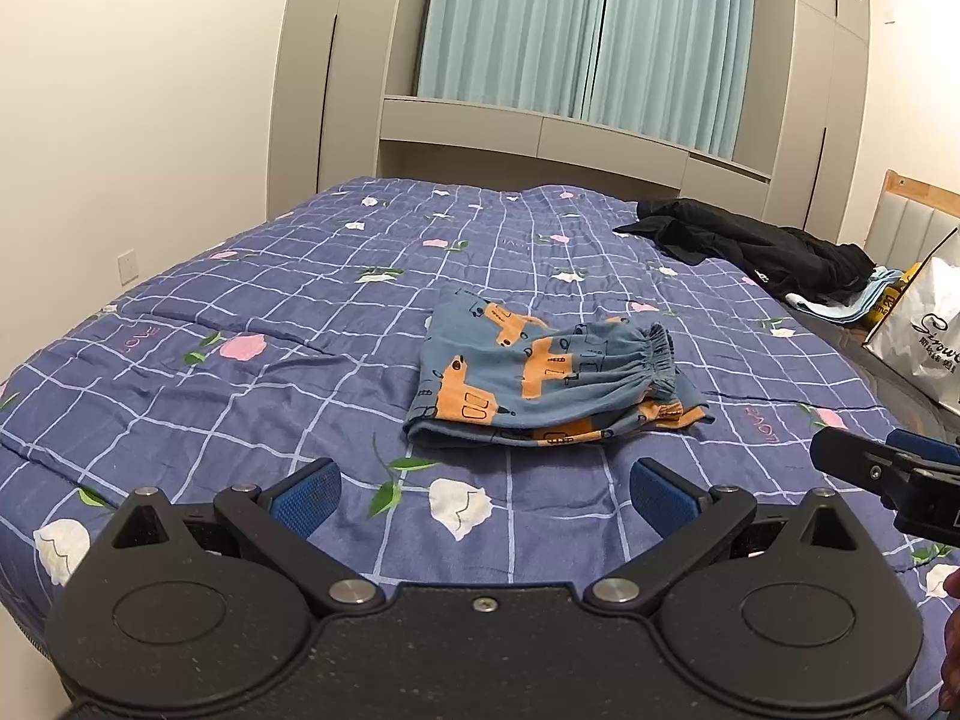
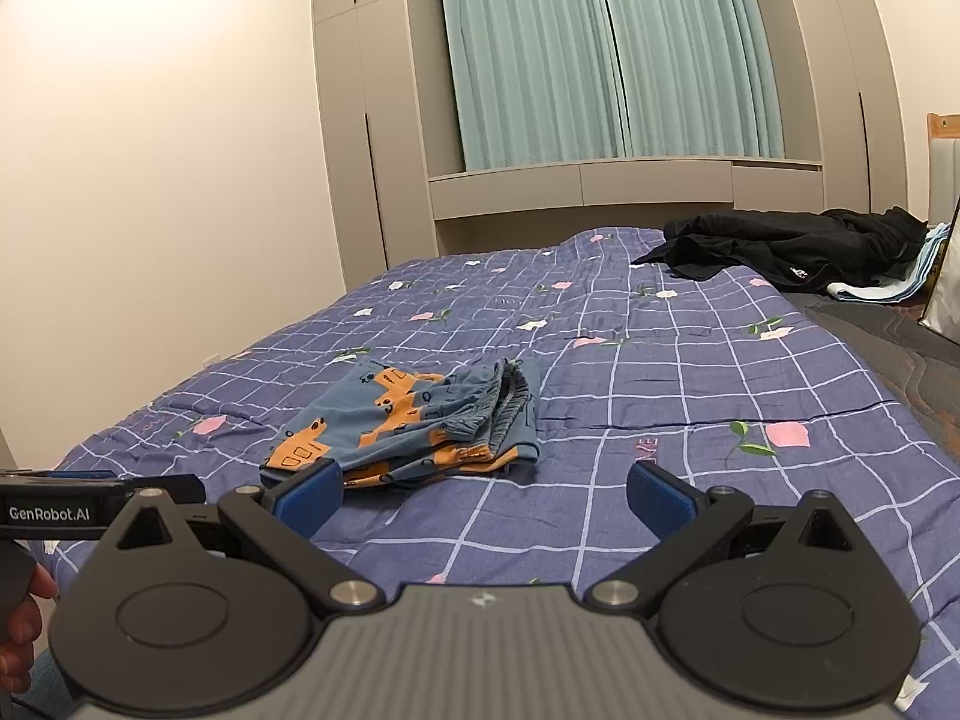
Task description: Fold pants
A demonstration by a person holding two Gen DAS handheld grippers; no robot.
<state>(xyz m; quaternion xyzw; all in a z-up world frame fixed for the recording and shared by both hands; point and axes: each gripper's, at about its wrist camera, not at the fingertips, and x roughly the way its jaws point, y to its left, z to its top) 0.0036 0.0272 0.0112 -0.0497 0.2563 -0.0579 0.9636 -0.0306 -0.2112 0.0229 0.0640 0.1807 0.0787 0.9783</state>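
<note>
Pants: small blue cotton pants with orange truck print [image 1: 543, 381] lay folded compactly, ahead of both fingers, apparently finished.
Left gripper [image 1: 485, 495]: fingers apart, empty, clear of cloth.
Right gripper [image 2: 485, 498]: fingers apart, empty, released.
Bed: purple checked floral quilt [image 1: 240, 372] beneath.

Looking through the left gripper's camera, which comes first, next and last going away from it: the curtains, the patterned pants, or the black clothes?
1. Patterned pants: straight ahead of the left gripper, on the quilt.
2. Black clothes: farther back, to the right on the bed.
3. Curtains: behind the bed, at the far wall.
</note>
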